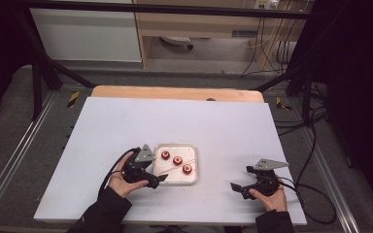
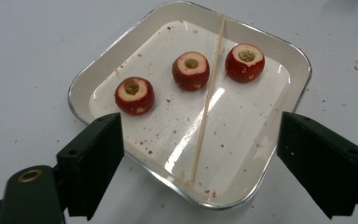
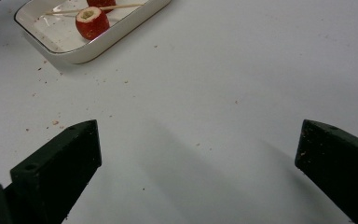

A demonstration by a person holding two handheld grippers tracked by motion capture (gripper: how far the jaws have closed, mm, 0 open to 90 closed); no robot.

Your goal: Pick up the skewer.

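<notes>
Skewer (image 2: 208, 95), a thin wooden stick, lies flat in the white tray (image 2: 279, 44) with its long axis running from the tray's near rim to its far rim; two cored red fruits (image 2: 134, 95) lie on one side of it and a third on the other. Left gripper (image 1: 158, 178) hovers at the tray's near-left edge, jaws wide apart with nothing between them. Right gripper (image 1: 238, 188), jaws also spread and empty, sits well apart over bare white table (image 1: 233, 126) with open room around it.
</notes>
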